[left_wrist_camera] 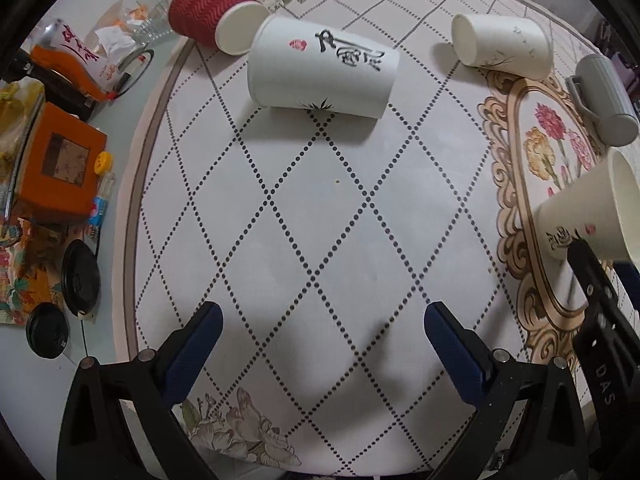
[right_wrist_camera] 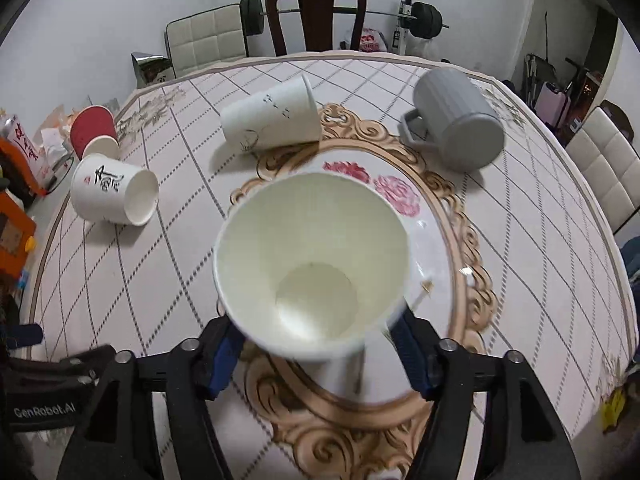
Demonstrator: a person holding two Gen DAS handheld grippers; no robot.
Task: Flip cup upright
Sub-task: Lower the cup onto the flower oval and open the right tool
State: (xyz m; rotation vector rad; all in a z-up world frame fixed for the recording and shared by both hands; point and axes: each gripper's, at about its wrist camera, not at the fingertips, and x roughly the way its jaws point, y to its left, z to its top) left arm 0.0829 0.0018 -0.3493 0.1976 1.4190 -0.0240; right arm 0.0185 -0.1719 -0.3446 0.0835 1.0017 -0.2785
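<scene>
I read "GenRobot.AI" on the left hand-held gripper (right_wrist_camera: 44, 410) beside mine, "DAS" on the right one's side in the left view; my right hand-held gripper (right_wrist_camera: 320, 344) is clamped on a white paper cup (right_wrist_camera: 312, 256), mouth tilted toward the camera, above the tabletop (right_wrist_camera: 160, 280); my left hand-held gripper (left_wrist_camera: 322, 344) hangs with jaws apart; a calligraphy cup (left_wrist_camera: 320, 68) lies sideways.

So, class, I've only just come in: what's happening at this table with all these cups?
A person with two handheld grippers is righting tipped cups. The right gripper grips a white paper cup, lifted and tilted. The left gripper hovers open and empty. A calligraphy cup, red cup, plain white cup and grey mug lie on their sides.
</scene>
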